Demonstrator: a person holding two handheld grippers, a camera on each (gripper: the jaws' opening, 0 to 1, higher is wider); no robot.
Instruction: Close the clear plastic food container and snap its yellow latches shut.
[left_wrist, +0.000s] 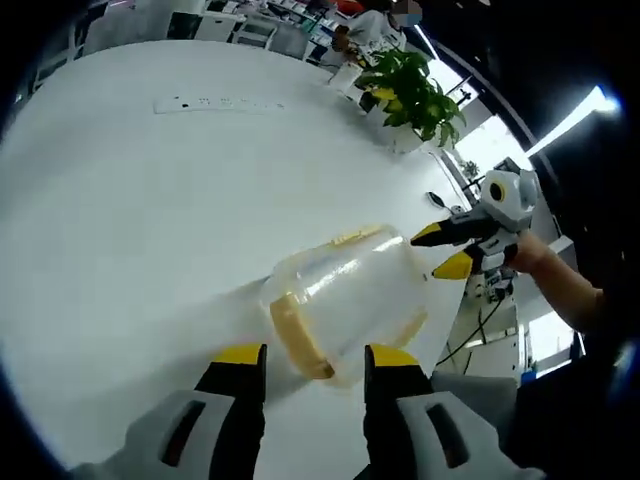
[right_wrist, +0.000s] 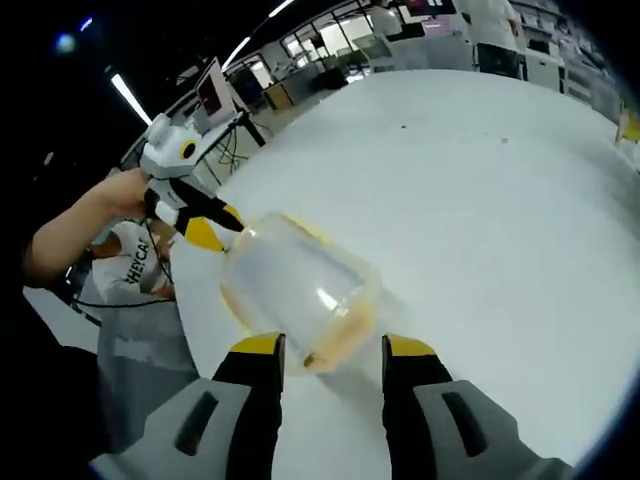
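A clear plastic container (left_wrist: 350, 290) rests on the white table (left_wrist: 150, 220), close to its edge. One yellow latch (left_wrist: 297, 340) runs along its near end and another (left_wrist: 355, 237) along the far side. My left gripper (left_wrist: 312, 358) is open, its yellow-tipped jaws on either side of that near end. My right gripper (left_wrist: 445, 250), in a hand, reaches the container's far end with its jaws apart. In the right gripper view the container (right_wrist: 300, 295) lies just ahead of my open right gripper (right_wrist: 334, 348), and my left gripper (right_wrist: 205, 225) meets it from the far left.
A potted plant (left_wrist: 415, 95) stands near the table's far edge, and a white power strip (left_wrist: 220, 103) lies further back. The table's edge (right_wrist: 195, 300) runs just beside the container. Chairs and a seated person are beyond the table's far end.
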